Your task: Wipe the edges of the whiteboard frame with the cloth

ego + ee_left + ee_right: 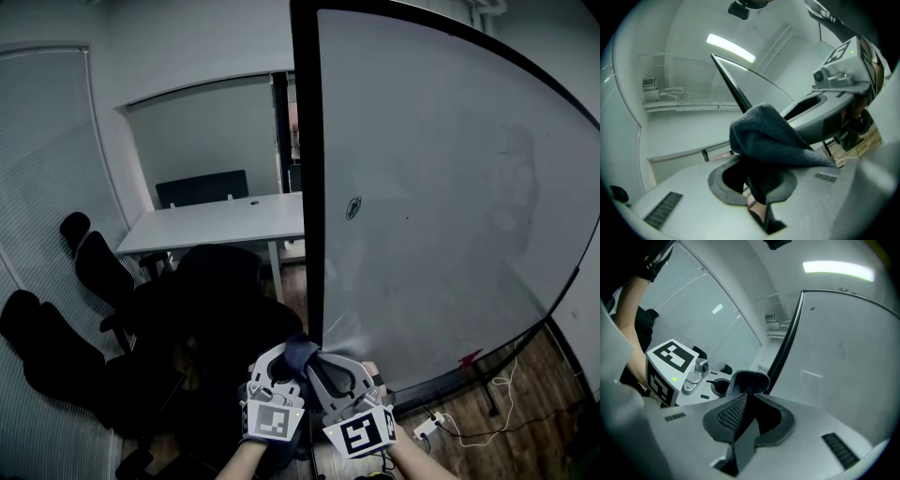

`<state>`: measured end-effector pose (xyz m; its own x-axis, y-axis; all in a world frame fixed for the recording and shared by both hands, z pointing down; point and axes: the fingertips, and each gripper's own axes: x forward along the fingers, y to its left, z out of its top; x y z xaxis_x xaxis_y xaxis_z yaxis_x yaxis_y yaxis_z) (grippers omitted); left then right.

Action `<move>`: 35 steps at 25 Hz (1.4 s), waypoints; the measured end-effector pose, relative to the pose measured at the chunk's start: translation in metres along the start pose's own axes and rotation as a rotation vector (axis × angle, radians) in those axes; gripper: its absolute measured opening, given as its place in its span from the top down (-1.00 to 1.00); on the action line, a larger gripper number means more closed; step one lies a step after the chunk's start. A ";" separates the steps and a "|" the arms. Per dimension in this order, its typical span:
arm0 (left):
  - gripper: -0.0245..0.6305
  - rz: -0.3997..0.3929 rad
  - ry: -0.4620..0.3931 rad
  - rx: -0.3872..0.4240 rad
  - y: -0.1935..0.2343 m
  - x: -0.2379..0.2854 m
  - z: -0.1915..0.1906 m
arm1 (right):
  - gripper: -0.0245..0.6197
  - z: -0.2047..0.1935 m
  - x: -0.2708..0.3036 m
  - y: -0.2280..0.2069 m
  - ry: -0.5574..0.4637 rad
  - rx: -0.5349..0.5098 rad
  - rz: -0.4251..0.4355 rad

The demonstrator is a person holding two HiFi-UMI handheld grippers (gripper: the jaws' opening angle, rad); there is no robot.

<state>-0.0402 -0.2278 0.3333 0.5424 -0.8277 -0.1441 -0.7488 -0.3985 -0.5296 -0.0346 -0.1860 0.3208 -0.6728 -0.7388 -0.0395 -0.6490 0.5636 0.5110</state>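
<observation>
Cloth (301,352) sits bunched against the black left edge of the whiteboard frame (307,187), low down. Left gripper (754,180) and right gripper (747,397) both clench its folds side by side.

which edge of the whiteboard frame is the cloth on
The upright edge, the dark vertical bar next to the desk. Unlike the other edges, it has the cloth bunched at its lower end.
</observation>
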 end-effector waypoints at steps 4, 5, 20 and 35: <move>0.84 -0.014 0.024 -0.008 -0.006 -0.003 -0.009 | 0.77 -0.010 0.000 0.007 0.025 0.019 0.018; 0.84 -0.018 0.030 -0.010 -0.007 -0.003 -0.012 | 0.77 -0.012 0.000 0.008 0.031 0.023 0.022; 0.84 -0.049 0.079 -0.010 -0.019 -0.009 -0.032 | 0.77 -0.031 0.001 0.022 0.078 0.086 0.051; 0.84 -0.043 0.081 -0.006 -0.018 -0.014 -0.032 | 0.85 -0.033 0.003 0.027 0.105 0.089 0.042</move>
<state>-0.0463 -0.2220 0.3720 0.5414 -0.8391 -0.0534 -0.7283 -0.4363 -0.5284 -0.0424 -0.1858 0.3627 -0.6623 -0.7457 0.0732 -0.6530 0.6223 0.4316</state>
